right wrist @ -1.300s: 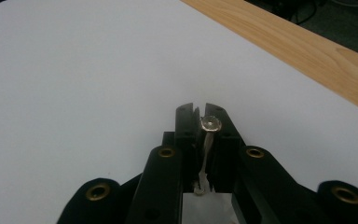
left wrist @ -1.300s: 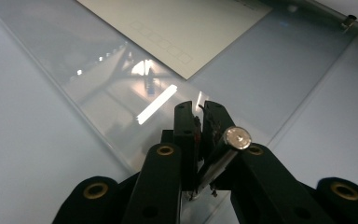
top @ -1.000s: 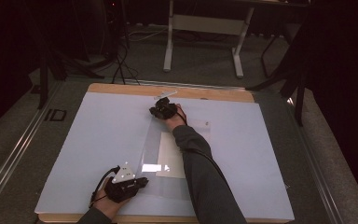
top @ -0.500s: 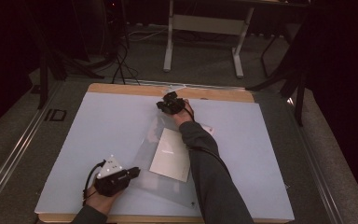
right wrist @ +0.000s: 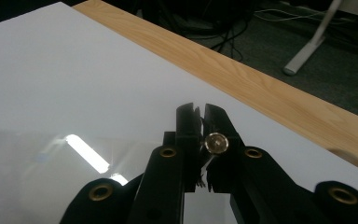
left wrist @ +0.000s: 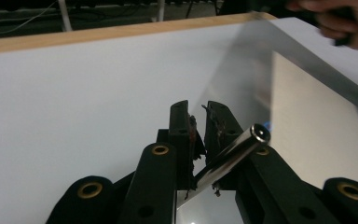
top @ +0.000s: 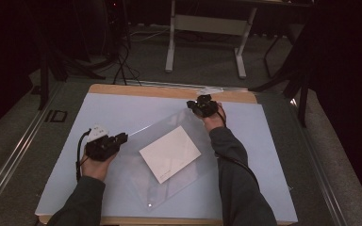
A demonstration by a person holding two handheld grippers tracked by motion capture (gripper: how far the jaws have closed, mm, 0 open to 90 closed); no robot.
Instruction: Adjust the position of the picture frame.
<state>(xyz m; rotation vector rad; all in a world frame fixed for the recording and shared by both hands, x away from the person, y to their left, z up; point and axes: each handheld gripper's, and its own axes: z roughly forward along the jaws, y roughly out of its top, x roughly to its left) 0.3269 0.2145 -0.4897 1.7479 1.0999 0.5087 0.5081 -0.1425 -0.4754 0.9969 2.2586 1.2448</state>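
A clear sleeve (top: 169, 155) with a white sheet (top: 170, 154) inside lies slantwise across the middle of the bench (top: 273, 155) — one corner towards the far edge, the other near the front. The right gripper (top: 199, 106) has its fingers clenched on the sleeve's far corner. The left gripper (top: 121, 138) pinches the sleeve's left edge between its fingers (left wrist: 182, 126); those fingers have just been easing apart, yet the film sits between them.
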